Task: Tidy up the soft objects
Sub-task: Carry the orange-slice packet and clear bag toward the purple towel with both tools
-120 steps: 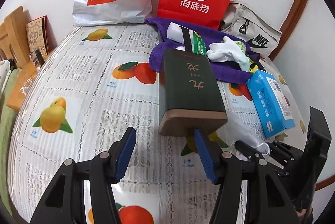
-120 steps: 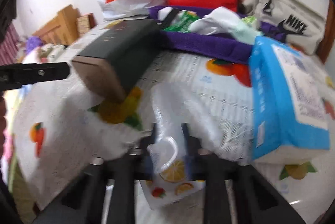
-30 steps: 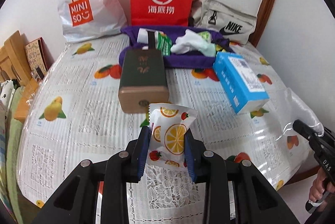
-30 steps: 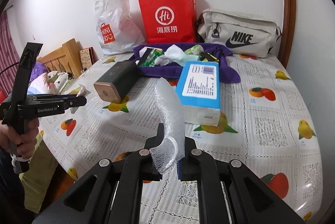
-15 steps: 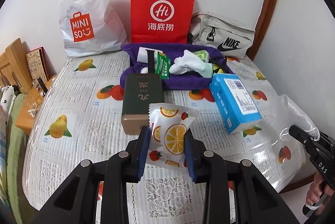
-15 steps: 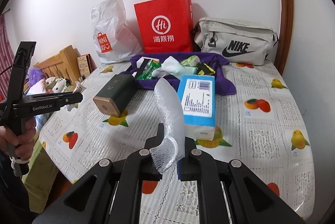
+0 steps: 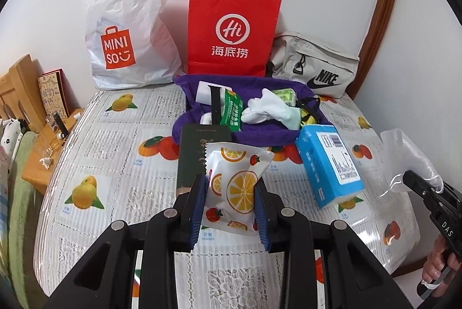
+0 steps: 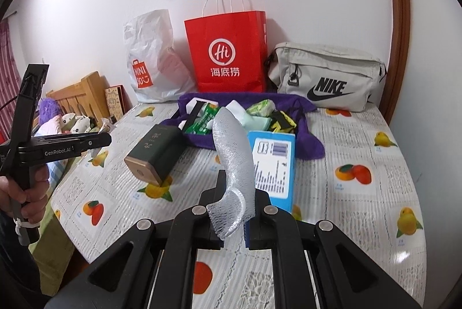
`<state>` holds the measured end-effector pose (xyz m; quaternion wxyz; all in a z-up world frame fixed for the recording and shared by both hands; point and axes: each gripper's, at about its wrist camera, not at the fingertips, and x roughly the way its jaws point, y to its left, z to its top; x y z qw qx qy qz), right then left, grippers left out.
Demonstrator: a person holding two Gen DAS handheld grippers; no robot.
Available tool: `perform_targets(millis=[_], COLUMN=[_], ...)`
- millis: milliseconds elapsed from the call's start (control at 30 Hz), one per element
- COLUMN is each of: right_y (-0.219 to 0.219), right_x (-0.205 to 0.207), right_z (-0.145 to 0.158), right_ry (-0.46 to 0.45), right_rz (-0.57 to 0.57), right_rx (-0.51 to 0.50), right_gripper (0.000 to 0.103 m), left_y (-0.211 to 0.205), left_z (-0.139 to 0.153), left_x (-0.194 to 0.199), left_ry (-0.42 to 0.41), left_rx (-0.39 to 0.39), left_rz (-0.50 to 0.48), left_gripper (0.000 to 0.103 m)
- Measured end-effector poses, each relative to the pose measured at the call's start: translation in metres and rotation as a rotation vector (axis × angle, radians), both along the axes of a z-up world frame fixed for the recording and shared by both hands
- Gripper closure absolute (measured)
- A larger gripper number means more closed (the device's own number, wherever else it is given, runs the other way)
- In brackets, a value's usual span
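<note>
My left gripper point(image 7: 231, 193) is shut on a white tissue packet point(image 7: 235, 184) printed with orange slices and strawberries, held above the bed's near edge. My right gripper point(image 8: 234, 210) is shut on a clear plastic bag point(image 8: 234, 161) that stands up between its fingers; the bag point(image 7: 410, 158) and that gripper also show at the right of the left wrist view. On the bed lie a dark green box point(image 8: 156, 154), a blue tissue pack point(image 7: 329, 164) and a purple cloth point(image 7: 260, 132) holding a white glove point(image 7: 268, 106), a green packet and other small items.
A white Miniso bag point(image 7: 130, 28), a red paper bag point(image 7: 231, 28) and a grey Nike bag point(image 8: 326, 77) stand against the wall. The fruit-print bed cover point(image 7: 115, 141) spreads under everything. A wooden headboard point(image 8: 80, 95) and plush toys lie at the left. A hand point(image 8: 26, 193) holds the left gripper.
Both grippers have risen and pulled back from the bed with their loads, so the bed and bags look smaller and farther. Both grips are unchanged.
</note>
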<state>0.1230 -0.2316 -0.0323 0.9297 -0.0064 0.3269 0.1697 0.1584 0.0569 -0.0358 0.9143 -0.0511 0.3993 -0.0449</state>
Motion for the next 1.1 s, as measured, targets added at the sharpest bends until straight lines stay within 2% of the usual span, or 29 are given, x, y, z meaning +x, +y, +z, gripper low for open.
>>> perform_targets(millis=[267,667,867,1100], right_y=[0.004,0.014,0.019,0.026], right_x=[0.026,0.088,0.125,0.165], right_z=[0.01,0.031,0.033,0.03], right_ry=[-0.027,-0.092,-0.088,-0.076], right_rz=[0.004,0.01,0.039,0.055], right_rx=[-0.006,-0.019,0.007,-0.012], right_gripper=[0.094,0.094,0.094,0.094], left_y=[0.003,0.005,0.0,-0.002], left_z=[0.007,0.018,0.022,0.018], left_x=[0.026,0.084,0.111,0.143], left_ry=[-0.01,-0.025,-0.035,-0.024], left_rx=[0.003,0.003,0.013,0.012], left_rz=[-0.002,0.004,0.003,0.0], left_gripper=[0.073,0.073,0.073,0.072])
